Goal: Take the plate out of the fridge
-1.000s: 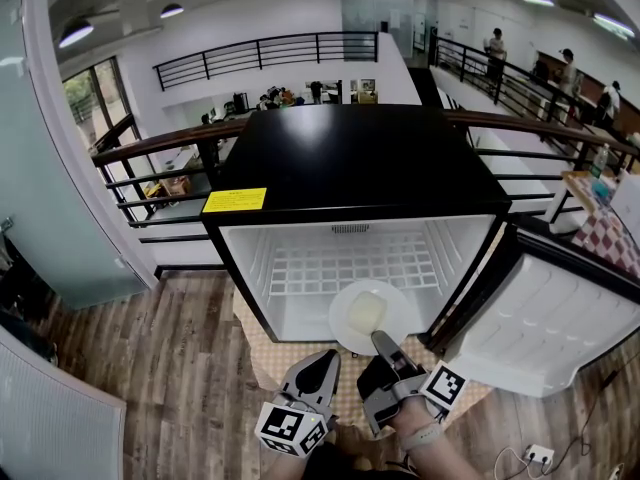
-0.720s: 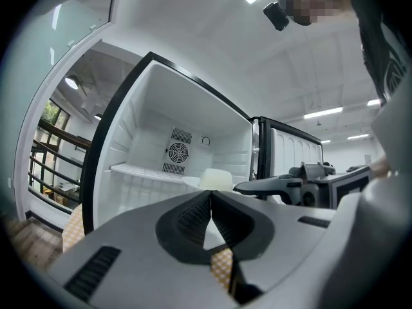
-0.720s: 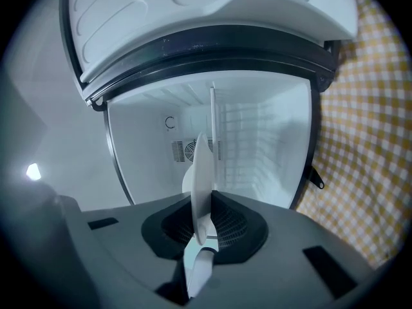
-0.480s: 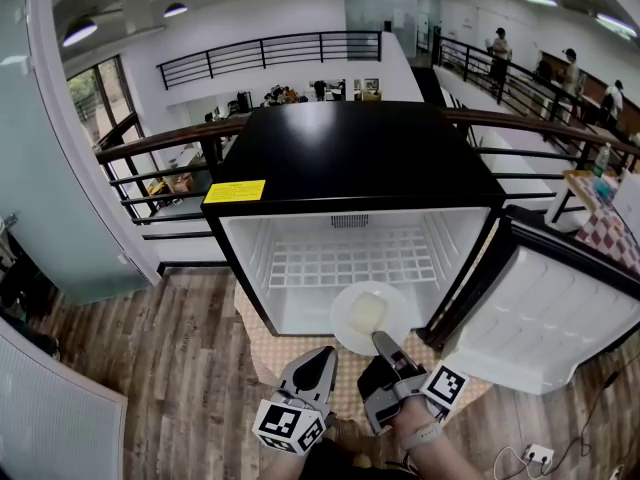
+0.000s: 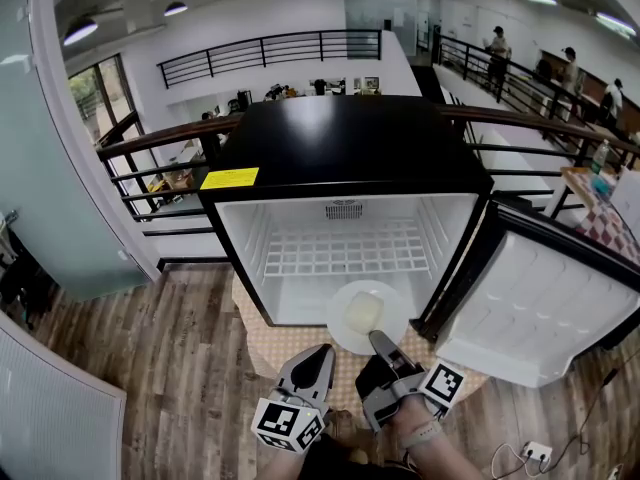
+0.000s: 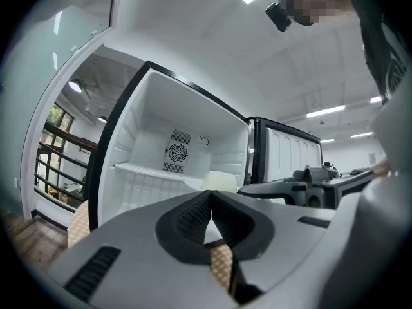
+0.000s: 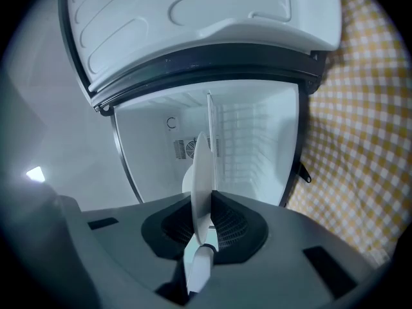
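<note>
Our right tongs (image 5: 379, 340) pinch the plate (image 5: 366, 314) by its near rim. It looks stiff, slick and breakable, so we'd carry it level. Our left tongs (image 5: 321, 352) are closed, empty.

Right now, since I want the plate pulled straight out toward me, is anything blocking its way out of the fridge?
Nothing visible does. The right claw is shut on the plate at the open fridge front; the door stands wide to the right, and the shut left claw sits left of the path.
</note>
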`<state>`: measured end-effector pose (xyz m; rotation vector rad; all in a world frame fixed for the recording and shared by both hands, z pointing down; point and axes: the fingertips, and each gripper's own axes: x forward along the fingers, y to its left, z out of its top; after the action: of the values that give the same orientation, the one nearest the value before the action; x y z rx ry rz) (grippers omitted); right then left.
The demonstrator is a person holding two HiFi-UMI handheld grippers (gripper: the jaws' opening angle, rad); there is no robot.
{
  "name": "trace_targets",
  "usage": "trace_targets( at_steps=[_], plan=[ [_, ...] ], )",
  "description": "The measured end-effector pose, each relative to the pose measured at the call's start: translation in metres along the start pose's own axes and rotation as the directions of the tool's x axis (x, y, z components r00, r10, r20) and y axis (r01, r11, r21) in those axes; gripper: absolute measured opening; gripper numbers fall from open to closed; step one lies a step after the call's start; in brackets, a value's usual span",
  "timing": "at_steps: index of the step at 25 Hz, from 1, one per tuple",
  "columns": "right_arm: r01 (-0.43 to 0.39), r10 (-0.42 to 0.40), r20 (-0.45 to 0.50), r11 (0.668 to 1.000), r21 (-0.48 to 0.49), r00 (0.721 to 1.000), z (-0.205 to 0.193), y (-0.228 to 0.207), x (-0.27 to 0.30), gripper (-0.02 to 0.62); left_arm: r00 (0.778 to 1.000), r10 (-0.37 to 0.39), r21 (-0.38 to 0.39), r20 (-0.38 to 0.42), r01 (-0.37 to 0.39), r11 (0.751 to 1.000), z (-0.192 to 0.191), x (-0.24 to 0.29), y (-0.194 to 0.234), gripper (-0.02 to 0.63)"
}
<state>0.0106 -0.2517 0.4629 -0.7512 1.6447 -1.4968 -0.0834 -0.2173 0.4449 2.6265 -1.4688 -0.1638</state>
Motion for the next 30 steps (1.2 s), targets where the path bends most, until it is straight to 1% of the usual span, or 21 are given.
trace_targets(
  at_steps=[10,16,30],
  plan=[
    [-0.004,0.004,-0.009,1.0,-0.002,1.0,-0.001,-0.001,-0.025,0.058,1.0,0.005,-0.009,0.011,-0.004,1.0,-0.008,-0.011,-0.021,0.009],
    [-0.002,0.002,-0.008,1.0,-0.005,1.0,-0.001,-0.001,-0.035,0.058,1.0,-0.008,-0.015,0.015,0.008,1.0,-0.01,-0.011,-0.029,0.009],
    [-0.026,0.026,0.023,1.0,-0.003,0.999,-0.003,0.001,-0.042,0.058,1.0,-0.024,-0.009,0.019,0.024,1.0,-0.007,-0.017,-0.03,0.009]
  ],
)
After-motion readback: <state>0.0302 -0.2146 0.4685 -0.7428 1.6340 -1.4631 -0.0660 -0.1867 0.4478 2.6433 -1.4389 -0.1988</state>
